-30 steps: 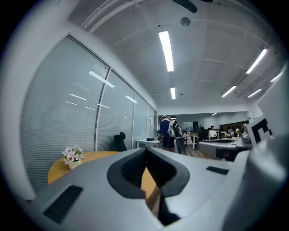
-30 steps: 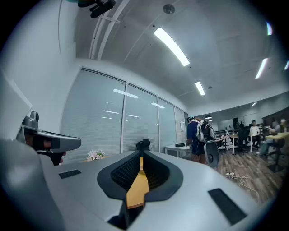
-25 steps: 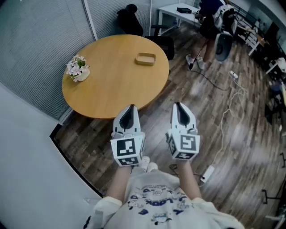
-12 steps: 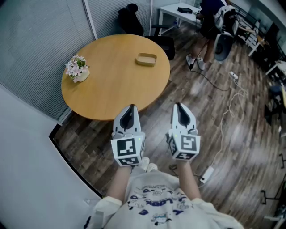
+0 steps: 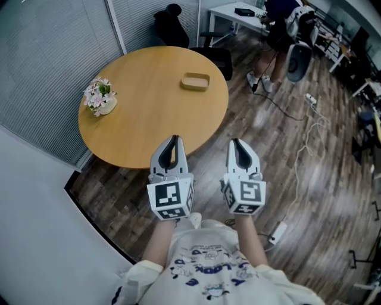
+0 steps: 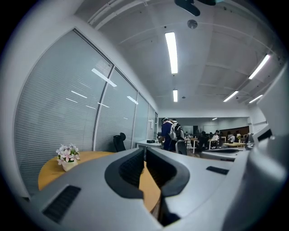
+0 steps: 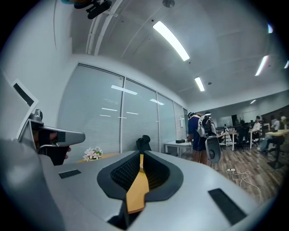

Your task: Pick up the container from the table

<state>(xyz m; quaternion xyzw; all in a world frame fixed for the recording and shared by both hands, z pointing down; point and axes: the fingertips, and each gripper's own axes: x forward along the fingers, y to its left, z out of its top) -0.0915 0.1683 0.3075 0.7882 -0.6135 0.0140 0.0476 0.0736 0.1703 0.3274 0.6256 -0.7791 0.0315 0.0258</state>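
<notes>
The container (image 5: 195,81) is a shallow tan tray on the far right part of the round wooden table (image 5: 143,119). My left gripper (image 5: 173,138) is shut and empty, its tip just over the table's near edge, well short of the container. To its right, my right gripper (image 5: 235,142) is also shut and empty, above the floor beside the table. In the left gripper view the jaws (image 6: 145,152) stand together with the tabletop (image 6: 49,167) beyond them. The right gripper view likewise has its jaws (image 7: 141,156) together. Neither gripper view holds the container.
A small pot of flowers (image 5: 99,98) stands at the table's left edge. Blinds on a glass wall (image 5: 53,53) run behind the table. A black chair (image 5: 172,21), a white desk (image 5: 235,15) and a person with a backpack (image 5: 286,24) are beyond. Cables (image 5: 303,149) and a power strip (image 5: 277,232) lie on the floor at right.
The table has come nearer in the head view. My left gripper's tip now reaches over its near edge. Both grippers stay shut.
</notes>
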